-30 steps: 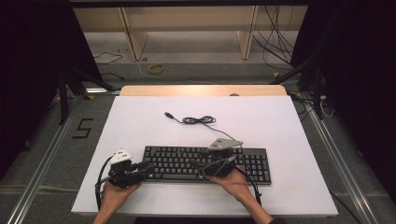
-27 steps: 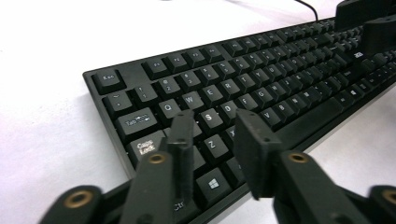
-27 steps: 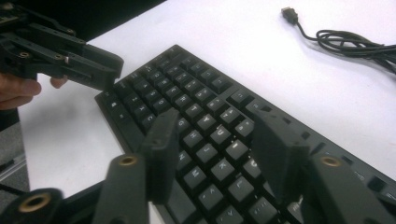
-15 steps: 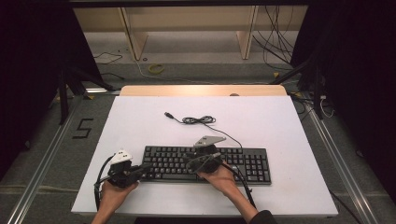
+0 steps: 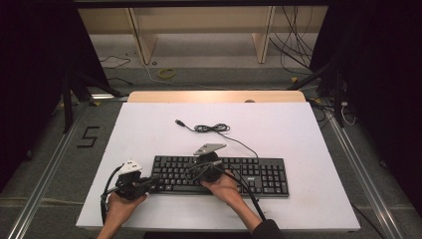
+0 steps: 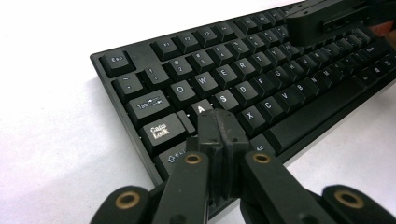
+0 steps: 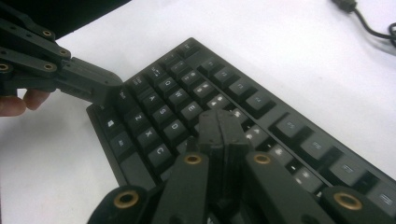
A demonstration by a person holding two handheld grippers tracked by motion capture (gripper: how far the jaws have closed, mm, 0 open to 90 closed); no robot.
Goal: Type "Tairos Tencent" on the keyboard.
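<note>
A black keyboard point(image 5: 249, 175) lies across the near part of the white table point(image 5: 278, 124). Its cable point(image 5: 213, 128) coils behind it and ends in a loose USB plug point(image 5: 178, 121). My left gripper point(image 5: 153, 179) is at the keyboard's left end. Its jaws have just been closing and now stand shut and empty over the A and Shift keys point(image 6: 218, 125). My right gripper point(image 5: 195, 168) hovers over the keyboard's middle and points left. Its jaws have also just closed, shut point(image 7: 219, 125) with nothing between them. The left gripper's fingertips point(image 7: 108, 91) touch the keyboard's far corner in the right gripper view.
The table's near edge point(image 5: 219, 228) runs just below both hands. A wooden strip point(image 5: 214, 96) borders the far edge. Metal rails point(image 5: 45, 174) run along the floor on both sides, and a "5" mark point(image 5: 88, 136) sits on the left floor. Bare white table lies behind and right of the keyboard.
My right hand has slid left along the keyboard, from its right part to its middle. The left hand has stayed at the keyboard's left end.
</note>
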